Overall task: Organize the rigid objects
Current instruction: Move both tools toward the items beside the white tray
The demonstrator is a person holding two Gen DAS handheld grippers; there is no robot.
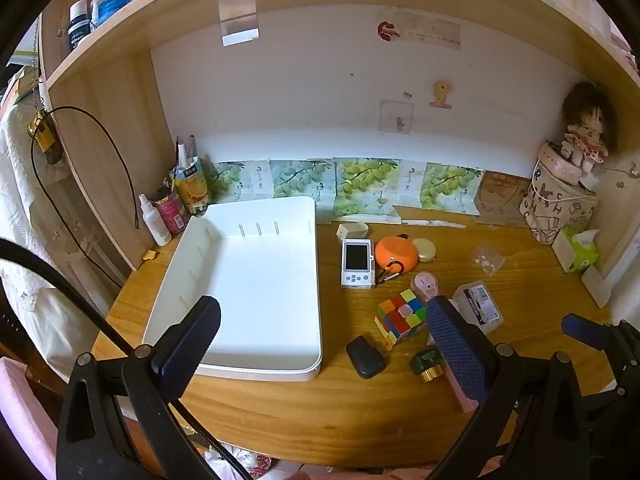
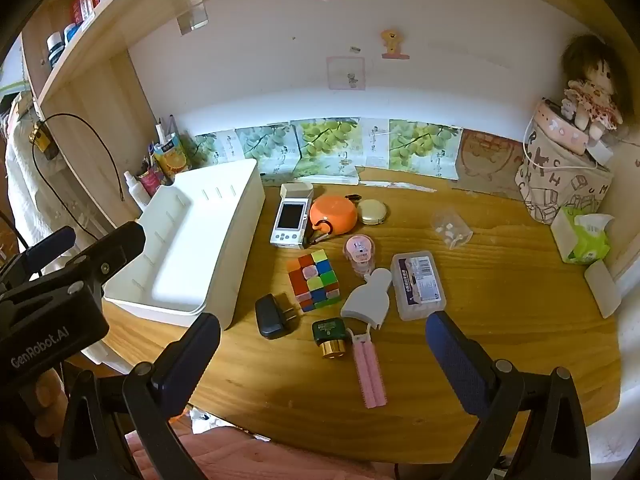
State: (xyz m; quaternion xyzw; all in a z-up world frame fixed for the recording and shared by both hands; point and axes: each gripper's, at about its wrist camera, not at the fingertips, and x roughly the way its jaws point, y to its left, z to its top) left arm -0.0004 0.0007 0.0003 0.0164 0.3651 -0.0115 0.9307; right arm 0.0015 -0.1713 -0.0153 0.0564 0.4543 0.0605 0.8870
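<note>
A white empty tray [image 1: 256,366] [image 2: 236,280] sits on the left of the wooden desk. Right of it lie a colour cube [image 1: 400,316] [image 2: 315,280], a white handheld device [image 1: 357,263] [image 2: 291,220], an orange round case [image 1: 394,254] [image 2: 334,209], a black charger plug [image 1: 365,357] [image 2: 272,316], a green-and-gold bottle [image 1: 428,365] [image 2: 330,338], a clear plastic box [image 1: 480,305] [image 2: 418,285] and a grey-and-pink handled tool [image 2: 368,320]. My left gripper [image 1: 320,344] is open above the tray's near edge. My right gripper [image 2: 322,364] is open above the desk's front, empty.
A pink round dispenser [image 2: 359,252], a cream compact [image 2: 371,211] and a small clear container [image 2: 450,228] lie further back. Bottles and cartons [image 1: 176,200] stand at the back left. A printed bag with a doll [image 2: 560,176] and a tissue box [image 2: 582,236] stand at right.
</note>
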